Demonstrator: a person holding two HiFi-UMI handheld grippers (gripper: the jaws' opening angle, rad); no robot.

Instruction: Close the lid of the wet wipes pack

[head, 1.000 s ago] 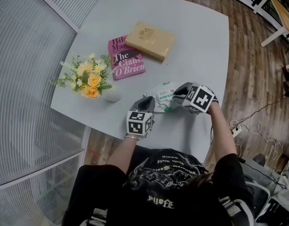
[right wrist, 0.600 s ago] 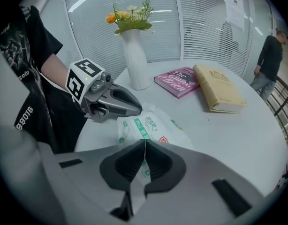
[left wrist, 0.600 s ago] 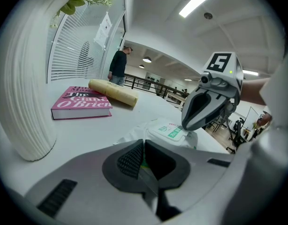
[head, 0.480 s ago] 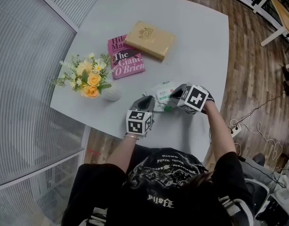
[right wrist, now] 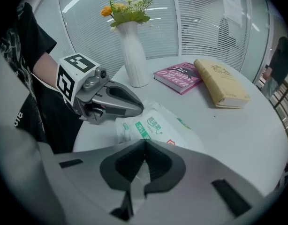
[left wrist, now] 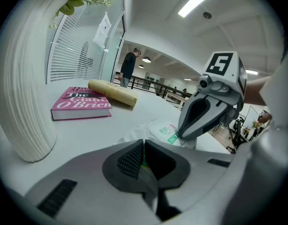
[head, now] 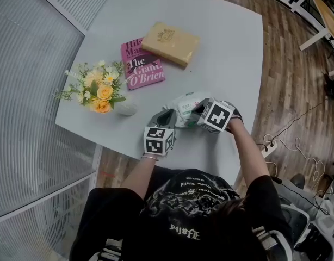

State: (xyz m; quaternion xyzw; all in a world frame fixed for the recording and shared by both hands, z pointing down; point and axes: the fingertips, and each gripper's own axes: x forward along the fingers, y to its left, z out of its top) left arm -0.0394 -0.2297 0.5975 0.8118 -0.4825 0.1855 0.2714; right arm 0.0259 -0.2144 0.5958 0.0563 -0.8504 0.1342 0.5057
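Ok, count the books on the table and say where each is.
2. A pink book lies beside the flowers; a tan book lies just beyond it, toward the middle of the table. None appears hidden.

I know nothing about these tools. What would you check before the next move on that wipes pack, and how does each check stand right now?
1. Left gripper steadying the wet wipes pack: ok, its jaws are shut on a green-white edge of it.
2. Right gripper gripping the pack: ok, its jaws are shut on a thin pale part. I cannot tell whether that part is the lid.
3. Lid pressed flat: cannot tell, the grippers cover it.
4. Pack resting on the table: ok.
5. Vase of flowers out of the way: ok, it stands apart from the pack.
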